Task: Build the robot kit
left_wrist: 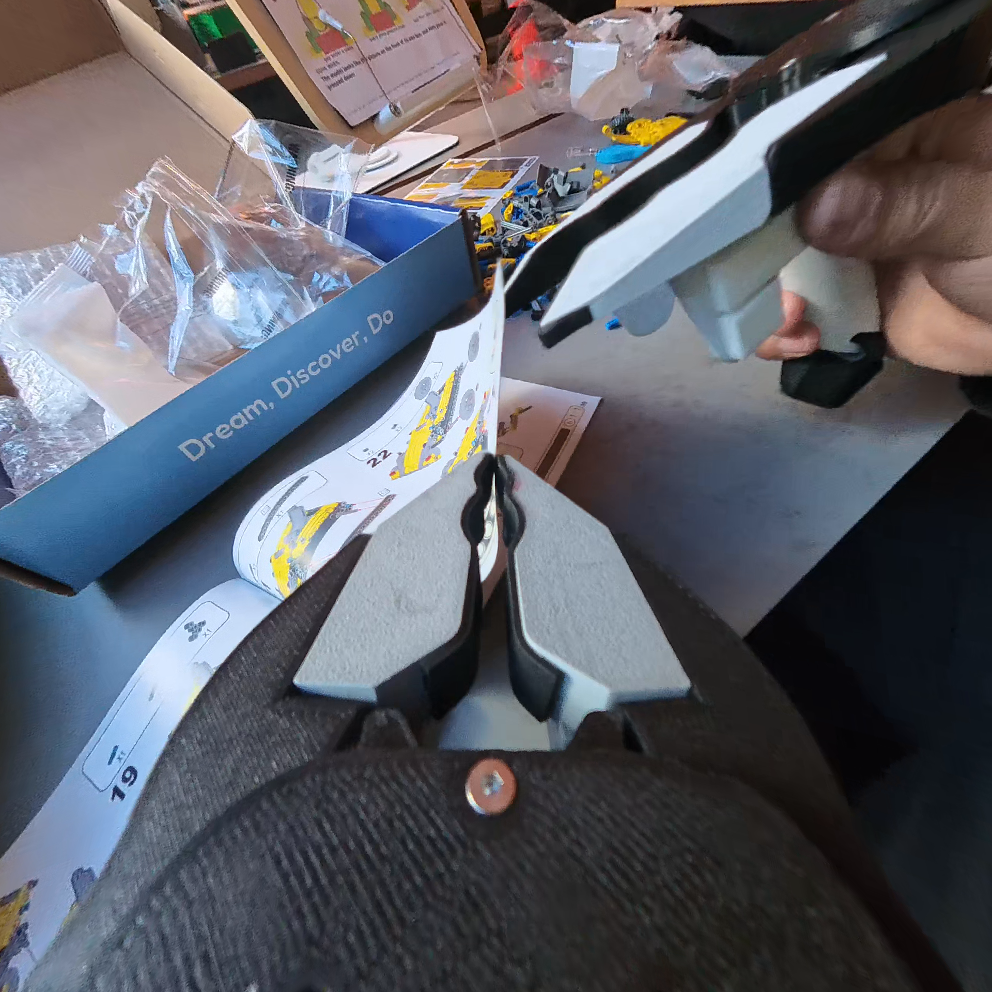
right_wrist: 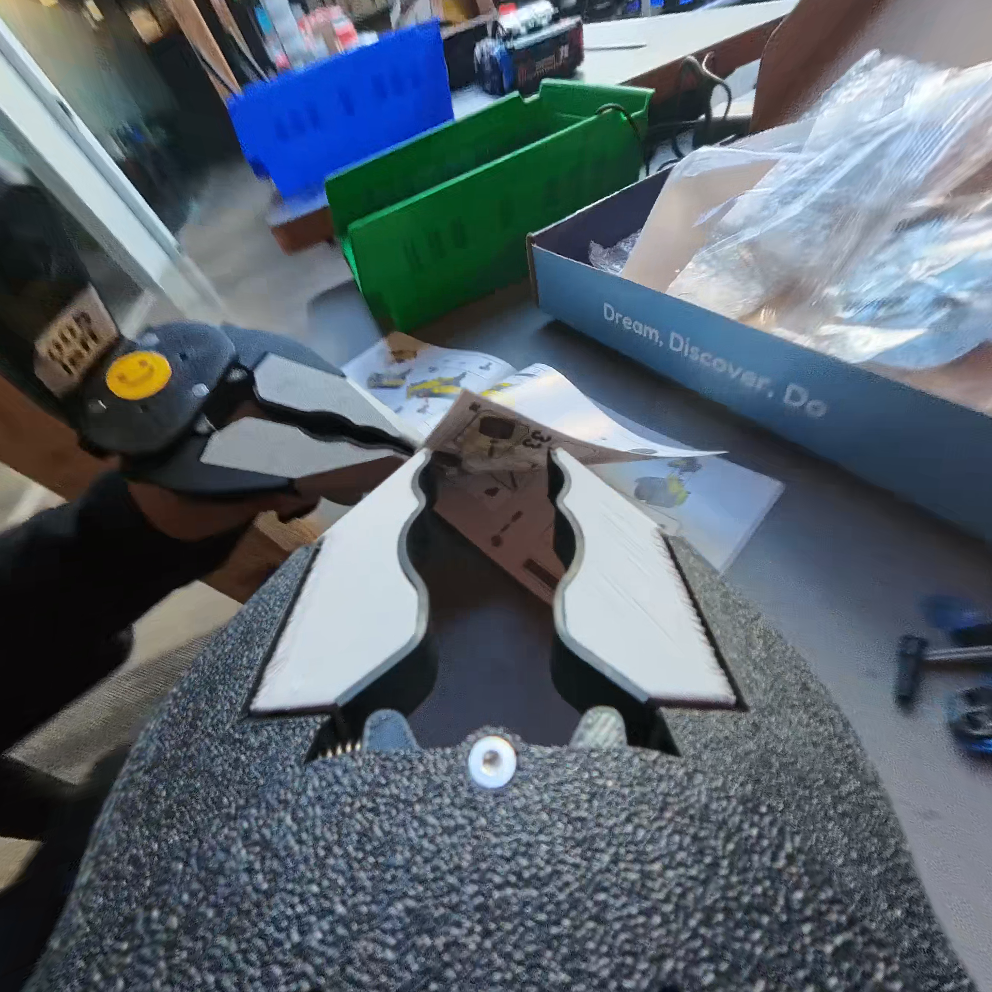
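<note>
A dull grey table (left_wrist: 671, 483) carries an open white instruction booklet with yellow vehicle drawings (left_wrist: 376, 483), lying flat just beside a long blue cardboard box with pale lettering on its side (left_wrist: 241, 408). The box is filled with crumpled clear plastic bags (left_wrist: 204, 279). The left hand-held gripper (left_wrist: 495, 468) is clenched on one booklet page, pinching its edge so the sheet curls upward off the table. The right hand-held gripper (right_wrist: 489, 461), held in a person's hand (left_wrist: 912, 236), has its two fingers spread apart and grips nothing; its tips hover near the raised page, close to the other gripper's tips. Behind the booklet lies a scattered heap of small yellow, blue and grey plastic building pieces (left_wrist: 542, 214), with a printed yellow-and-white sheet (left_wrist: 472, 180) beside it and more clear bags farther back. A page holder on a white stand (left_wrist: 376, 59) props up another illustrated page. In the right wrist view, two green plastic bins (right_wrist: 483, 204) and one blue plastic bin (right_wrist: 343, 107) stand at the table's far side, and a few dark blue and grey loose pieces (right_wrist: 950, 676) lie blurred at the right. The room beyond is cluttered and blurred.
</note>
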`<state>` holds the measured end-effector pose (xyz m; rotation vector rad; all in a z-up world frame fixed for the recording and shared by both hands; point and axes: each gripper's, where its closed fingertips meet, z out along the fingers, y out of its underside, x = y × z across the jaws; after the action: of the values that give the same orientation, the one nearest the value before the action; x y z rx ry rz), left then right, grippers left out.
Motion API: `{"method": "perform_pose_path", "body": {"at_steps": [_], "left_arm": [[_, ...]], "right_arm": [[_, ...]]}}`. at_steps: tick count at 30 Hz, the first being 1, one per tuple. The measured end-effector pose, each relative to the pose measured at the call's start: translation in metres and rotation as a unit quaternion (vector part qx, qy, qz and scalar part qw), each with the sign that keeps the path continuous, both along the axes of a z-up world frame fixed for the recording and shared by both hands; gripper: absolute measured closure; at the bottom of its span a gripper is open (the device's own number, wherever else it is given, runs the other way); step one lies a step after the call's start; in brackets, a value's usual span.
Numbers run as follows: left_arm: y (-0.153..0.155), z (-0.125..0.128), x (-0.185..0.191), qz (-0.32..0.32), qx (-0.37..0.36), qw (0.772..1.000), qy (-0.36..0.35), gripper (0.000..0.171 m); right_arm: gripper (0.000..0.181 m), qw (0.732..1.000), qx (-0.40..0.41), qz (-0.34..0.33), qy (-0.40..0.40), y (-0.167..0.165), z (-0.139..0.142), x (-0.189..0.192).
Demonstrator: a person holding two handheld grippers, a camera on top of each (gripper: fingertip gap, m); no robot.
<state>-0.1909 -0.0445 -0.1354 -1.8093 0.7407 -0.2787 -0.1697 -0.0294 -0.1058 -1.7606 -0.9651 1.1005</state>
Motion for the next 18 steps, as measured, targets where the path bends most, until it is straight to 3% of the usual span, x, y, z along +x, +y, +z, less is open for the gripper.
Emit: {"method": "perform_pose_path", "body": {"at_steps": [4, 11, 13, 15, 18], "left_arm": [[0.0, -0.001, 0.001, 0.004, 0.004, 1.0, 0.011, 0.171], [0.002, -0.007, 0.0, 0.021, 0.052, 0.991, 0.123, 0.171], [0.002, -0.012, 0.002, 0.018, 0.049, 0.989, 0.135, 0.171], [0.0, -0.016, 0.006, 0.008, 0.019, 0.994, 0.105, 0.159], [-0.001, -0.006, 0.006, -0.004, -0.013, 0.999, 0.046, 0.14]], "right_arm": [[0.128, 0.993, -0.089, 0.023, 0.076, -0.003, 0.006, -0.005], [0.13, 0.983, -0.17, 0.013, 0.071, 0.003, -0.018, -0.018], [0.14, 0.98, -0.178, 0.023, 0.088, 0.001, -0.018, -0.02], [0.16, 0.976, -0.182, 0.055, 0.108, -0.007, -0.014, -0.022], [0.169, 0.972, -0.183, 0.085, 0.121, -0.013, -0.011, -0.023]]}}
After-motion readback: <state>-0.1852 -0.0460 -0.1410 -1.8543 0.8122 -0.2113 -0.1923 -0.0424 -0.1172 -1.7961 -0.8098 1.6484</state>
